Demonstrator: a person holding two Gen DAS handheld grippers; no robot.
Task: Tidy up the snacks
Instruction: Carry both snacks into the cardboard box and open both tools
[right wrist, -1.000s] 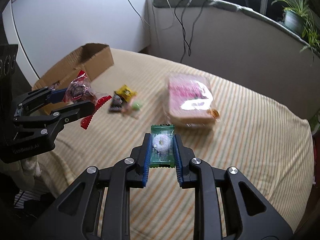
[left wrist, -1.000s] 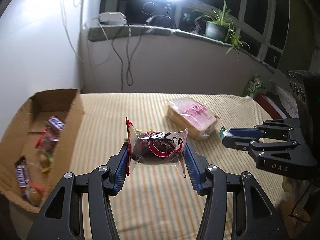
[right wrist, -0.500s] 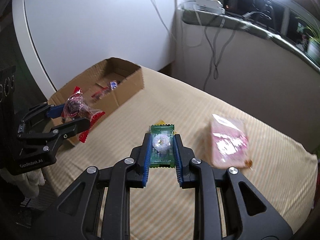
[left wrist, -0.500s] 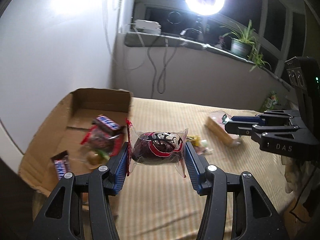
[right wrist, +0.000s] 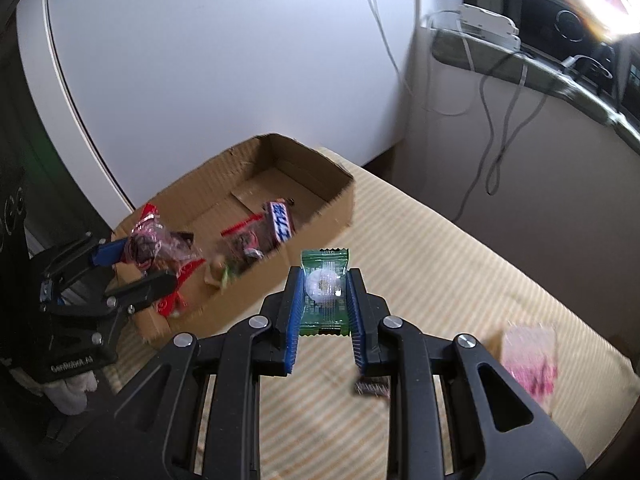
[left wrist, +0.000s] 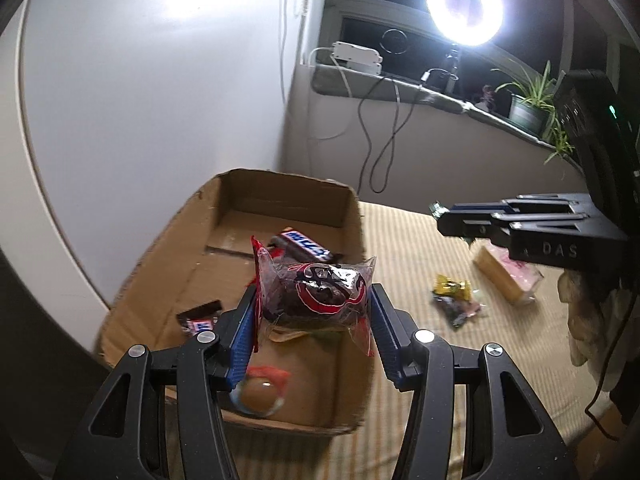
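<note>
Presently, in the left wrist view, the left gripper (left wrist: pixel 314 312) is holding a clear-wrapped dark cake (left wrist: pixel 316 294) between its blue fingers (left wrist: pixel 242 334), the pads pressing both ends of the packet, above the near part of the open cardboard box (left wrist: pixel 354 216). A blue-labelled chocolate bar (left wrist: pixel 306 245) is lying on the box floor beyond the packet, and a second small bar (left wrist: pixel 198 318) is lying to its left. To the right, loose sweets (left wrist: pixel 454 298) are lying on the striped worktop (left wrist: pixel 420 264), near a wrapped bread pack (left wrist: pixel 506 278). In the right wrist view, the right gripper (right wrist: pixel 325 300) is gripping a small green sachet (right wrist: pixel 325 292) with its fingers set narrow, just beside the box's near wall and over the striped surface. The left gripper is appearing at the left edge, its packet over the box's near end.
</note>
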